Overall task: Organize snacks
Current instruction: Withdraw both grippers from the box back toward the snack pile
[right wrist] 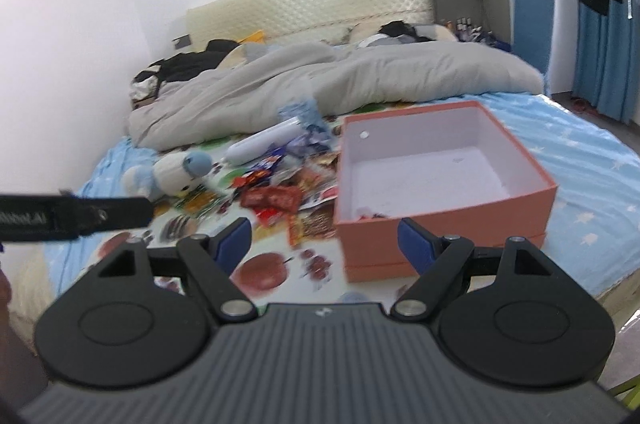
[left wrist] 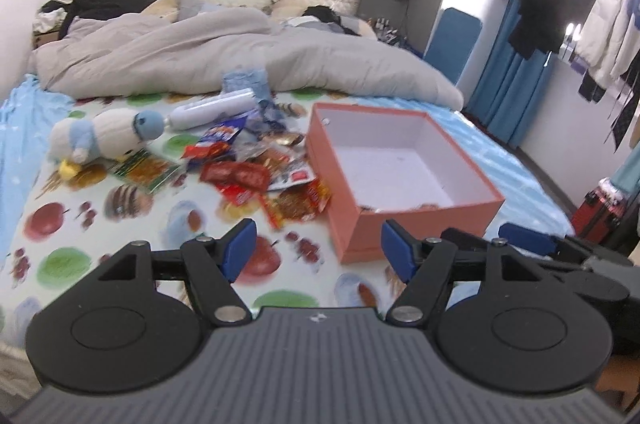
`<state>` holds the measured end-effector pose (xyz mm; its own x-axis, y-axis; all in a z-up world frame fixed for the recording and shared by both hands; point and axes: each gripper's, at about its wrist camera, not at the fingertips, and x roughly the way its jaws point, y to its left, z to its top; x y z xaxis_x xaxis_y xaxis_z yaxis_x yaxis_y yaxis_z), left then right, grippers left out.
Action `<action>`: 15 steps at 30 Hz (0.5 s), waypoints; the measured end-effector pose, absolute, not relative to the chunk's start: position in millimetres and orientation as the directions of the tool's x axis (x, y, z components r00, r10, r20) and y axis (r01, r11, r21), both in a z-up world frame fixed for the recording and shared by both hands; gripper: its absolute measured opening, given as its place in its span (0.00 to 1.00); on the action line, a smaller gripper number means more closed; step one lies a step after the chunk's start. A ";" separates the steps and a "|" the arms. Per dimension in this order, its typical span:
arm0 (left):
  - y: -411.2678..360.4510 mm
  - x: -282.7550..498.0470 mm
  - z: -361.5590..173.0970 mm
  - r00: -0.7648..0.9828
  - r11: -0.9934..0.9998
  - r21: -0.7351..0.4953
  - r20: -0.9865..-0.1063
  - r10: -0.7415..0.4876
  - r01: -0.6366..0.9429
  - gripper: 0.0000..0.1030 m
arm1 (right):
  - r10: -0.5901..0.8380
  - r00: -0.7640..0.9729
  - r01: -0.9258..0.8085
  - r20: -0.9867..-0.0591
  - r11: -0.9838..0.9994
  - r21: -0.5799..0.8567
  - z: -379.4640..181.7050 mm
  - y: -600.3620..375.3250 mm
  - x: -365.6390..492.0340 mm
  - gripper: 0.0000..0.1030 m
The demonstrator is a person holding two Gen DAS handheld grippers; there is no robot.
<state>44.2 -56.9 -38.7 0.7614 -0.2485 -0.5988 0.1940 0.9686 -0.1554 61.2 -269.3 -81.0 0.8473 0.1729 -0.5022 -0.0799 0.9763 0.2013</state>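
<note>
Both claws gape empty – left gripper (left wrist: pixel 316 248) and right gripper (right wrist: pixel 322 244). Snack pile (left wrist: pixel 256 168) lies ahead-left of both, against the box's (left wrist: pixel 416 220) left wall – left gripper probably nearer

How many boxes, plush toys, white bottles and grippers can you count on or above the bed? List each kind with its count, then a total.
Box: 1
Plush toy: 1
White bottle: 1
Grippers: 2, left gripper and right gripper, both open and empty
Total: 5

Matt cardboard box (left wrist: pixel 404 220), glossy wrappers (left wrist: pixel 256 176).
</note>
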 end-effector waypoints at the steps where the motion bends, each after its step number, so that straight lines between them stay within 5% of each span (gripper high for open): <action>1: -55.2 40.3 -41.5 0.761 0.971 -0.149 -0.602 -0.241 0.189 0.74 | 0.186 0.844 -0.094 -0.502 0.975 0.203 -83.2 -265.7 58.0 0.79; 7: -34.8 28.5 -59.2 0.751 0.981 -0.157 -0.634 -0.186 0.110 0.84 | 0.239 0.816 -0.152 -0.527 0.967 0.203 -93.8 -246.7 53.3 0.79; 15: -24.6 47.2 -61.3 0.745 0.985 -0.158 -0.650 -0.151 0.062 0.84 | 0.240 0.805 -0.152 -0.542 0.967 0.203 -99.5 -242.5 61.4 0.79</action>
